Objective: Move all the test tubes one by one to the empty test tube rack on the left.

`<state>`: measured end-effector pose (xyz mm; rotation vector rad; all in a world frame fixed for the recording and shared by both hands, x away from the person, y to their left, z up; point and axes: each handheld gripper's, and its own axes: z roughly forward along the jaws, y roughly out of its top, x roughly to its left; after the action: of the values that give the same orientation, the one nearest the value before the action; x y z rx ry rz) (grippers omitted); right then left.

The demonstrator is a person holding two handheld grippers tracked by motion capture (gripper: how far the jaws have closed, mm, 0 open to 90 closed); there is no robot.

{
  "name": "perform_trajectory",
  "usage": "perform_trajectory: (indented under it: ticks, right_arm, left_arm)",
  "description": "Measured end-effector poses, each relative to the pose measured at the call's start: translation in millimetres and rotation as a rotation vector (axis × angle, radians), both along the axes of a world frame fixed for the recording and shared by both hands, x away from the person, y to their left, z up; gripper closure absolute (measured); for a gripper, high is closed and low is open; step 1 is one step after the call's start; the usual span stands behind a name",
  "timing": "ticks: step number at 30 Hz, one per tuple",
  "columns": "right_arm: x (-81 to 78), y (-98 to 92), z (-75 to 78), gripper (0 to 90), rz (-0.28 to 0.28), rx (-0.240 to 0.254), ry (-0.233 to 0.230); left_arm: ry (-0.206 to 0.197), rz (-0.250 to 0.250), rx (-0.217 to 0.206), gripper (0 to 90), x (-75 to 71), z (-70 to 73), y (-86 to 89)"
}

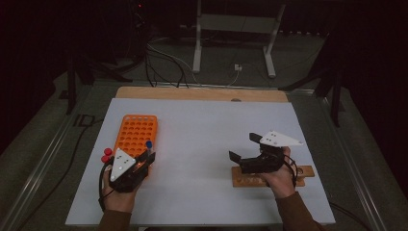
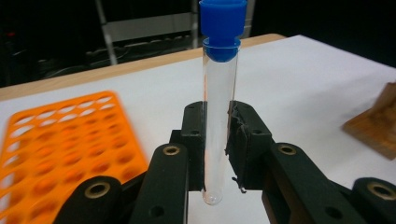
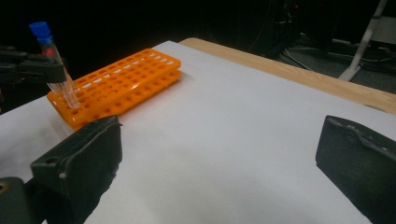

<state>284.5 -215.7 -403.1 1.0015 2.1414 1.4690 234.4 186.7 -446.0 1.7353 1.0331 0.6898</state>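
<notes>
Seating the blue-capped test tube in the orange rack

Lowering it well starts with the grip: the left gripper (image 2: 217, 140) has its jaws clamped on the lower part of the blue-capped test tube (image 2: 219, 116), which stands upright between the pads with its round bottom poking out below them. In the high view the tube sits at the near right corner of the orange tube rack (image 1: 134, 134), above or just at the edge holes; whether its tip has entered a hole I cannot tell. Keep the tube vertical, centre the rounded tip over one hole, then descend straight so the glass does not scrape the rim or tip the light plastic rack. Release only once the tube bears on the rack. Two red-capped tubes (image 1: 106, 155) lie just left of the hand, so avoid sweeping that way. The right gripper (image 1: 250, 147) hovers with jaws spread wide and nothing between them, above the wooden tube holder (image 1: 303, 172), well apart from the rack
</notes>
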Motion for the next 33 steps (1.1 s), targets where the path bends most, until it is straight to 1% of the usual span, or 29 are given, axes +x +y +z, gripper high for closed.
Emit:
perform_trajectory:
  ticks: [4,7,9,12,15,21,26,28,30,33]
  right_arm:
    - [-0.4,-1.1,-1.3,1.1,-0.002,0.001,0.000]
    - [-0.6,-0.6,-2.6,1.0,-0.001,0.002,0.002]
    - [-0.3,-0.2,-3.3,1.1,-0.001,0.003,0.005]
    - [-0.3,0.0,-3.6,1.1,0.000,0.008,0.005]
    - [-0.7,-0.2,-3.6,1.1,0.001,0.010,0.003]
    - [-1.8,-2.4,-3.0,1.1,-0.001,0.018,-0.002]
    - [-3.1,-4.1,-2.4,1.1,0.001,0.025,-0.012]
    - [-3.3,-4.7,-2.3,1.1,0.000,0.026,-0.013]
    - [-3.7,-5.0,-2.4,1.1,0.000,0.028,-0.014]
    - [-4.8,-5.9,-2.6,1.1,0.000,0.029,-0.015]
  left_arm:
    - [-0.003,0.038,0.012,77.3,-4.8,-3.3,12.9]
    - [-0.002,0.069,0.012,77.2,-6.3,-5.5,22.2]
    - [0.000,0.087,0.021,77.2,-6.7,-6.7,27.2]
    - [-0.007,0.106,0.038,77.2,-6.9,-8.9,33.1]
    - [-0.010,0.123,0.044,77.2,-7.1,-12.2,37.8]
    - [0.001,0.146,0.056,77.2,-7.0,-18.1,43.2]
    - [0.009,0.157,0.062,77.2,-6.4,-21.3,46.3]
    - [0.017,0.157,0.070,77.2,-6.9,-23.4,46.0]
    - [0.027,0.165,0.087,77.2,-8.1,-24.8,45.8]
    - [0.050,0.173,0.087,77.3,-10.0,-27.3,47.5]
